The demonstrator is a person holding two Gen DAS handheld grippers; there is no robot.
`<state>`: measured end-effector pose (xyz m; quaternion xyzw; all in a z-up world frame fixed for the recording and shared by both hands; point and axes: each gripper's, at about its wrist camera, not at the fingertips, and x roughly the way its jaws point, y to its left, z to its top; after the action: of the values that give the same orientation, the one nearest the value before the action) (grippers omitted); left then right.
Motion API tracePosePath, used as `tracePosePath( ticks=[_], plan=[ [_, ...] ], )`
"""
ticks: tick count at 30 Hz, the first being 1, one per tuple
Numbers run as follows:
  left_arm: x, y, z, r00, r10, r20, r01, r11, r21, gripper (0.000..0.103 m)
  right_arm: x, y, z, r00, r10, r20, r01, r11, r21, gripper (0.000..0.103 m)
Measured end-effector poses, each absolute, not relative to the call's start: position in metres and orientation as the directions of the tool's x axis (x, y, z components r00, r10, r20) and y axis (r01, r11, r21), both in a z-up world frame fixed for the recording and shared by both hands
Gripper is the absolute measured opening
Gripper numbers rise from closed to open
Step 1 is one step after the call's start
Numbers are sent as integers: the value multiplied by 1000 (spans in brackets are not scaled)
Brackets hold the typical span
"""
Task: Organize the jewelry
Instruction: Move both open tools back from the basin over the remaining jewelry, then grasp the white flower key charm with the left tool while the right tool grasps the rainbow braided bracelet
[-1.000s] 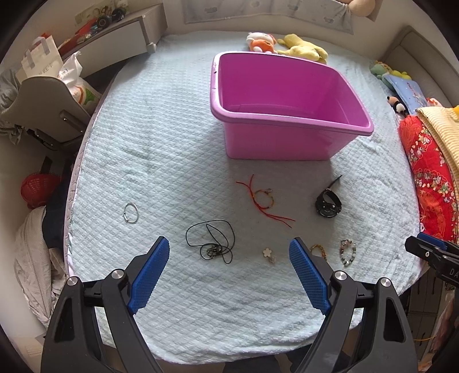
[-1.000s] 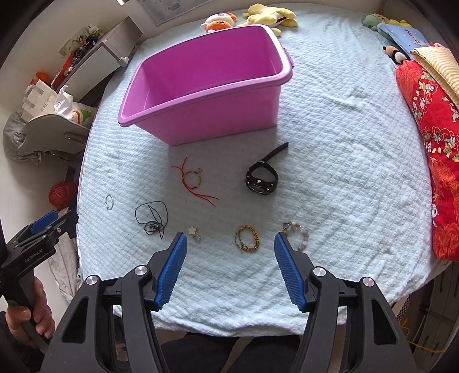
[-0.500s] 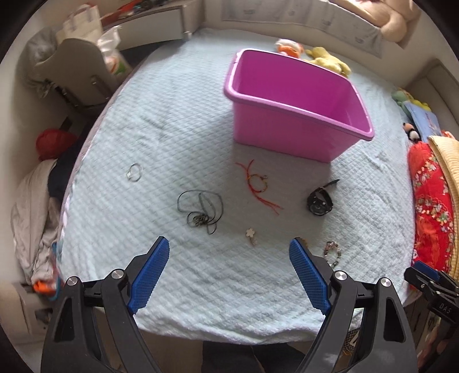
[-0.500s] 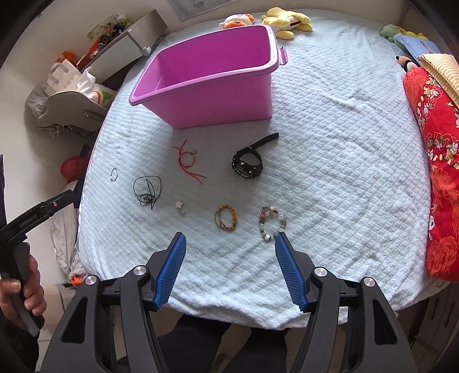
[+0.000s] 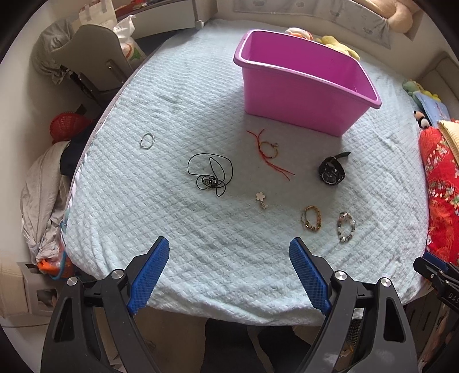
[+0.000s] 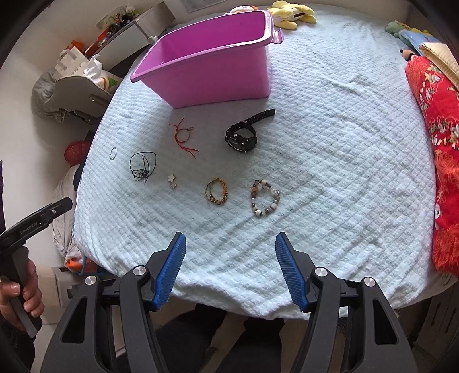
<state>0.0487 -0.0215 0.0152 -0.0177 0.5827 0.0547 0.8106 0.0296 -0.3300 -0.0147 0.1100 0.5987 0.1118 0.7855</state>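
Observation:
Jewelry lies spread on a pale blue quilt [image 5: 172, 218]: a silver ring [image 5: 147, 141], a black cord necklace [image 5: 210, 173], a red string bracelet [image 5: 268, 147], a black watch [image 5: 331, 171], a white flower charm [image 5: 261, 198], a gold bead bracelet [image 6: 217, 190] and a grey bead bracelet [image 6: 264, 197]. An empty pink tub [image 5: 305, 83] stands behind them. My left gripper [image 5: 229, 255] and right gripper [image 6: 230, 251] are open and empty, held over the bed's near edge, short of all pieces.
A red patterned cushion [image 6: 436, 137] lies along the right edge of the bed. Plush toys [image 6: 289, 14] sit behind the tub. A grey chair [image 5: 94, 57] and a pile of clothes [image 5: 43, 200] stand left of the bed.
Both grippers have pulled back toward the near edge of the bed and risen, so the jewelry sits farther ahead. Jaws stay open. Nothing on the quilt has moved.

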Motion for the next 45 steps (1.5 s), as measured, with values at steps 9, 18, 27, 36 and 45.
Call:
tracePosePath(
  ticks=[9, 18, 27, 36, 45],
  plan=[
    [76, -19, -26, 365, -4, -931, 40, 999, 11, 84, 21, -292, -41, 307, 245, -920, 94, 954, 286, 62],
    [100, -29, -106, 390, -85, -917, 161, 987, -23, 84, 38, -250, -112, 362, 195, -912, 123, 959, 254, 62],
    [114, -38, -180, 471, -144, -870, 188, 980, -61, 84, 58, -228, -190, 475, 180, -861, 80, 966, 246, 62],
    [105, -41, -209, 567, -148, -810, 245, 969, -5, 84, 66, -217, -220, 550, 132, -825, 58, 979, 195, 62],
    [109, -49, -225, 585, -167, -794, 243, 970, -25, 84, 77, -213, -234, 566, 122, -815, 52, 982, 184, 62]
  ],
)
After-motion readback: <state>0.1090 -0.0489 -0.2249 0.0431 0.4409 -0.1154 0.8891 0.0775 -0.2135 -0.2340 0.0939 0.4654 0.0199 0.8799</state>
